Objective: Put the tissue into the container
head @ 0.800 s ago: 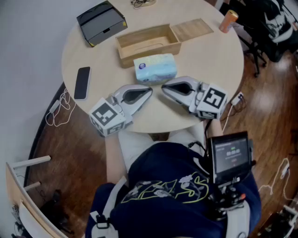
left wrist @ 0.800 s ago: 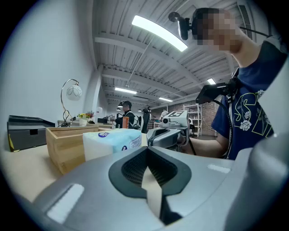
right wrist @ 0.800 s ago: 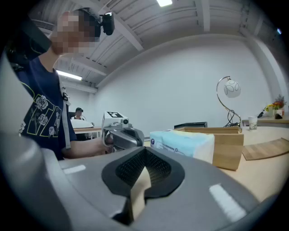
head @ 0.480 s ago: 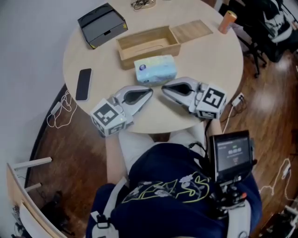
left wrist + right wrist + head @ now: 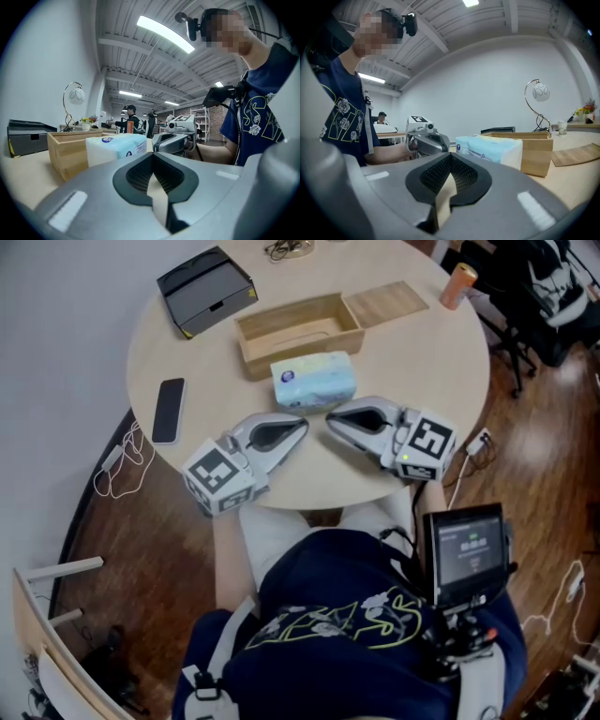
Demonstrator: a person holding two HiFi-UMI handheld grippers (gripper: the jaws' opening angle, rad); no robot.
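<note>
Round table [image 5: 422,381], black phone [image 5: 167,409] at its left edge, dark box [image 5: 204,287] — orange can [image 5: 460,282] far right

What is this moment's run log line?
left gripper: shut, empty | right gripper: shut, empty | tissue pack: untouched, outside wooden box, beside it

— What does the person wear?
— A navy shirt [image 5: 323,577] with a yellow-green and white print, lower middle of the frame. A black screen [image 5: 466,552] sits at lower right.
— The tools?
— The left gripper [image 5: 302,426] and right gripper [image 5: 330,418] are grey shells, black inside, each with a white cube [image 5: 217,474] of black square markers.
</note>
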